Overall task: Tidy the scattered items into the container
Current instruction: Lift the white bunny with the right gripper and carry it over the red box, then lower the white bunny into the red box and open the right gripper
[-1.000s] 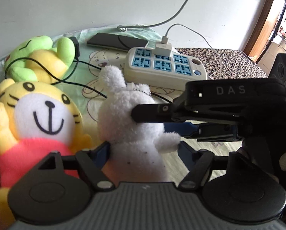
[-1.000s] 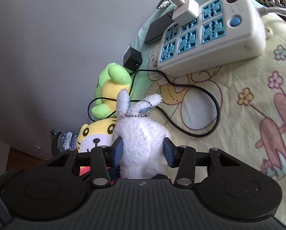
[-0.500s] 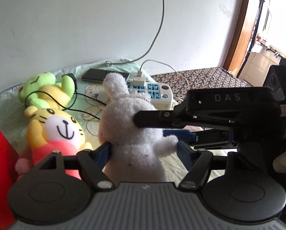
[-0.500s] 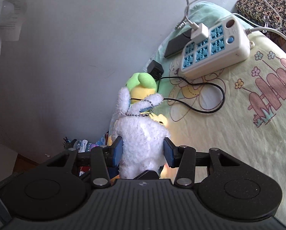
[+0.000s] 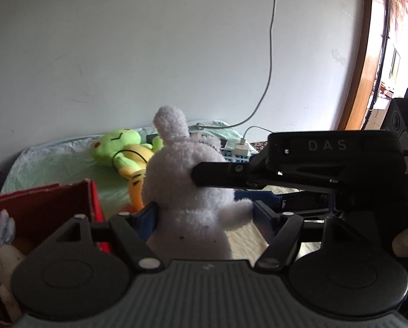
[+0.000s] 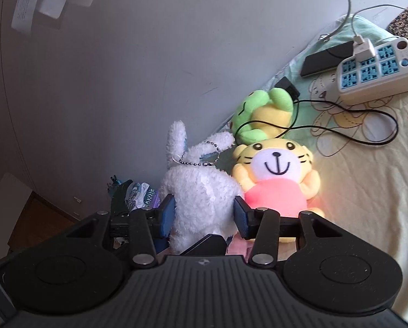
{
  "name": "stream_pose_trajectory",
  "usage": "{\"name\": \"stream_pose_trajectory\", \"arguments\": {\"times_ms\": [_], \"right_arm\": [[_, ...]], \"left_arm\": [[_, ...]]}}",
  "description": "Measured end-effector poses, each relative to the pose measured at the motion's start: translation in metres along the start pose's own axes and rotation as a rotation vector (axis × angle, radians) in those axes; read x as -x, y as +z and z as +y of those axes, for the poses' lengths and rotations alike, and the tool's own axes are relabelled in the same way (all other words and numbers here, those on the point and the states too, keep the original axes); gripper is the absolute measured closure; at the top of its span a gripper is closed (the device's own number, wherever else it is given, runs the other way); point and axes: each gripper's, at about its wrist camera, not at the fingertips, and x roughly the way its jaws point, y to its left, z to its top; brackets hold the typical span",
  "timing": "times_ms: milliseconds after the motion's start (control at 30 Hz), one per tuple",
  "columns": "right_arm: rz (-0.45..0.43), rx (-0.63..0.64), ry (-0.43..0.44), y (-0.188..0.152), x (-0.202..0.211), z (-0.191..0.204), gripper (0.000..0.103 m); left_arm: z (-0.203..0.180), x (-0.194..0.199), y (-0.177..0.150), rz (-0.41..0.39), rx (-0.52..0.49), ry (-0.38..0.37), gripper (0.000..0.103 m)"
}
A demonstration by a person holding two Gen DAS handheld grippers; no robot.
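Red box [image 5: 43, 202] sits at 9 o'clock with one plush inside already. Both the left gripper [image 5: 204, 213] and right gripper [image 6: 204, 213] are clamped on the white bunny plush [image 5: 187, 188], probably for a steady two-handed carry. The tiger plush [image 6: 277, 175] and frog plush [image 6: 261, 114] wait on the bed around 1 o'clock.

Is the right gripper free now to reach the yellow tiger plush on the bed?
Probably not: the right gripper has its jaws closed on the white rabbit plush, which fills them, though the tiger plush lies uncovered.

Home bedroom: cartoon-print bedsheet [image 6: 362, 180], plush toys [image 6: 277, 169], power strip [image 6: 378, 71], phone [image 6: 327, 57] charging.
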Motion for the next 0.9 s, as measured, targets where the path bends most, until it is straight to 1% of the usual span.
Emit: {"name": "stream_pose_trajectory", "arguments": {"times_ms": [267,433,533,667,900], "right_arm": [[0.036,0.064,0.046,-0.019,-0.041,0.044,0.055],[0.054,0.135,0.031,-0.035,-0.07,0.071,0.055],[0.063,0.166,0.01,-0.046,-0.088,0.083,0.054],[0.084,0.164,-0.026,-0.058,-0.112,0.088,0.054],[0.127,0.244,-0.14,-0.076,-0.144,0.097,0.054]], "left_arm": [[0.056,0.036,-0.003,-0.041,0.035,0.071,0.03],[0.088,0.043,-0.011,-0.029,0.048,0.105,0.03],[0.108,0.041,-0.016,-0.006,0.07,0.106,0.03],[0.136,0.034,-0.029,0.039,0.104,0.087,0.03],[0.162,0.018,-0.049,0.13,0.105,0.041,0.03]]}}
